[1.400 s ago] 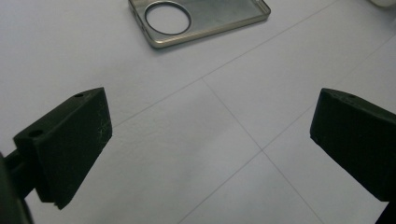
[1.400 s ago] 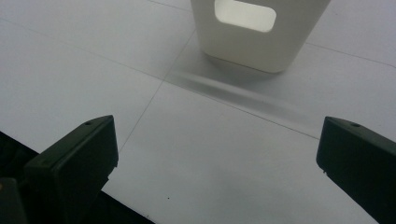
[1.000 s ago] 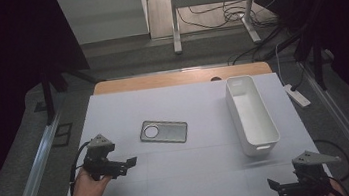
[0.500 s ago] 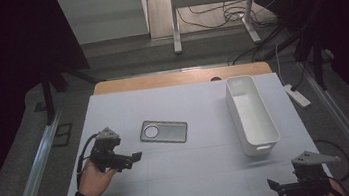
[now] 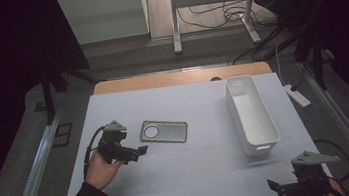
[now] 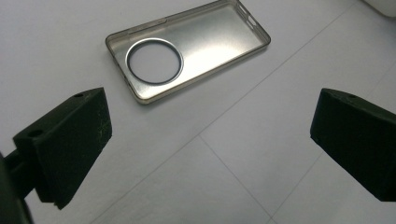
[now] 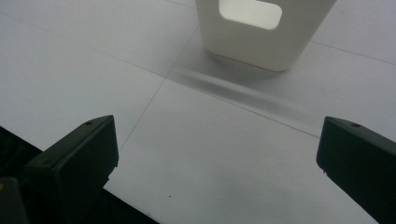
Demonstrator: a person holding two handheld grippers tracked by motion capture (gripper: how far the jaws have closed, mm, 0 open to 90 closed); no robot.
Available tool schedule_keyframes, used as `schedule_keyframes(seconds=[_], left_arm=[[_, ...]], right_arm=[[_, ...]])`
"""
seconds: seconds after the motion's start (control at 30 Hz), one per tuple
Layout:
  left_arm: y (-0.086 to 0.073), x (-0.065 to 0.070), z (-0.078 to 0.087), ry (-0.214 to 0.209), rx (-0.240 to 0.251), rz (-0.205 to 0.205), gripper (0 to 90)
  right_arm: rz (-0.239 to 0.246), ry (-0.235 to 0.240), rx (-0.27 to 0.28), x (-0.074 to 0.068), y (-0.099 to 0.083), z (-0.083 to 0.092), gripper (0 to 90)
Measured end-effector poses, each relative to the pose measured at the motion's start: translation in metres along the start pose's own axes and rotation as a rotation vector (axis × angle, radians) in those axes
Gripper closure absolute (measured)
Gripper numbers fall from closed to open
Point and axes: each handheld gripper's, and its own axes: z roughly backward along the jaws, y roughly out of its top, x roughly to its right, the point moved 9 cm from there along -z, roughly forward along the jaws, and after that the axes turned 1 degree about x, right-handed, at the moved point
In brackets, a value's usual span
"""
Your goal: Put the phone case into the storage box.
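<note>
Since a second ago the left gripper (image 5: 141,151) has travelled up the table and toward the phone case (image 5: 163,131), while the right gripper (image 5: 275,186) has stayed where it was. With the phone case as the landmark, the left gripper now hangs just short of the case's near left corner, apart from it and not touching, its jaws spread wide and holding nothing; in the left gripper view the phone case (image 6: 187,49) lies ahead of the two black jaws, beyond the gap between them. This case is a clear shell with a round camera opening near its left end, lying flat and hollow side up on the white table (image 5: 193,100). A white bin (image 5: 251,114) stands well to the right of the case, lengthwise away from the person. Far from the case, at the table's near right corner, the right gripper sits with its jaws released and empty, facing the bin's near end wall (image 7: 261,32).
</note>
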Motion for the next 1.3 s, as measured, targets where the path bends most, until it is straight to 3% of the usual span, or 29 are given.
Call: schedule_keyframes(seconds=[0.93, 1.3], left_arm=[[0.034, -0.005, -0.032, -0.003, -0.046, -0.039, 0.0], [0.047, -0.006, -0.043, -0.009, -0.046, -0.03, 0.0]], right_arm=[[-0.005, 0.006, 0.002, 0.0, 0.0, 0.0, 0.0], [-0.005, 0.009, 0.001, 0.0, 0.0, 0.0, 0.0]])
